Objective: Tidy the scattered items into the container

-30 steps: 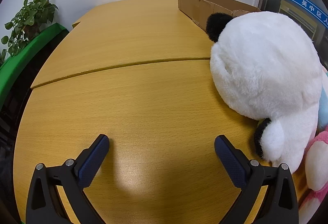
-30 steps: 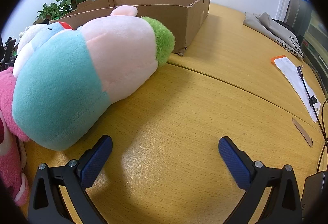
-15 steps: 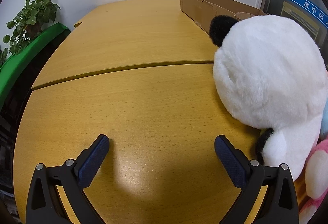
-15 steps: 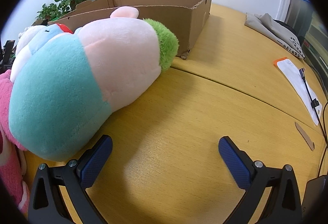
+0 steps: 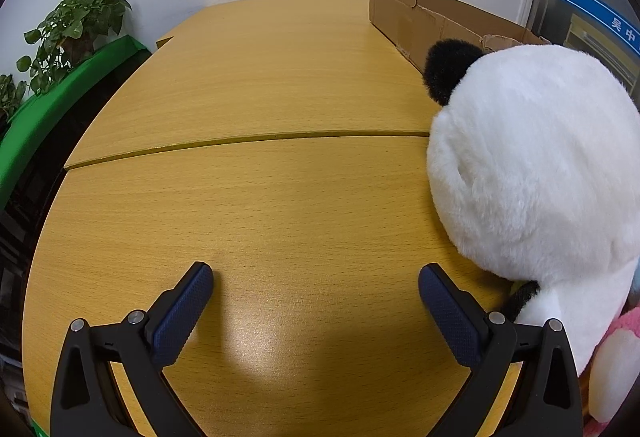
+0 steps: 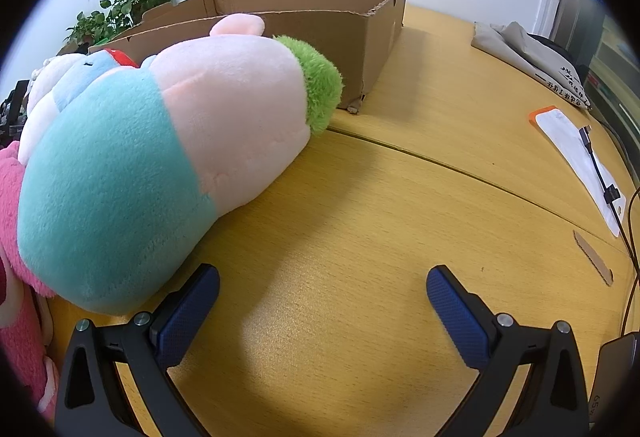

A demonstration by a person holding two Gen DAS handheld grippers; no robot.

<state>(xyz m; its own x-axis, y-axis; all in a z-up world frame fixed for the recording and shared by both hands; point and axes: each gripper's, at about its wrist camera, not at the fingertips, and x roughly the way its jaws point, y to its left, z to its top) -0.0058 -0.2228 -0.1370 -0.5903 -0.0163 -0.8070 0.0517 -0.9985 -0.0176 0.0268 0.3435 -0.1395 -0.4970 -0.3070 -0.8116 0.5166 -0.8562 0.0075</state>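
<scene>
A white panda plush [image 5: 532,173] with a black ear lies on the wooden table at the right of the left wrist view. My left gripper [image 5: 316,289] is open and empty, just left of it. A teal, pink and green plush [image 6: 160,157] lies at the left of the right wrist view, with a pink plush [image 6: 12,277] beside it. My right gripper [image 6: 322,291] is open and empty, its left finger close to the teal end. The cardboard box [image 6: 320,21] stands behind the plushes; it also shows in the left wrist view [image 5: 432,21].
A folded grey cloth [image 6: 532,53], a white paper with an orange edge [image 6: 576,153], a cable [image 6: 604,181] and a cardboard strip [image 6: 592,257] lie at the right. Potted plants [image 5: 68,33] and a green ledge [image 5: 52,101] stand beyond the table's left edge.
Both views have shifted slightly: the panda sits further right in the left wrist view, and the teal plush looms larger and closer in the right wrist view. Both grippers stay open.
</scene>
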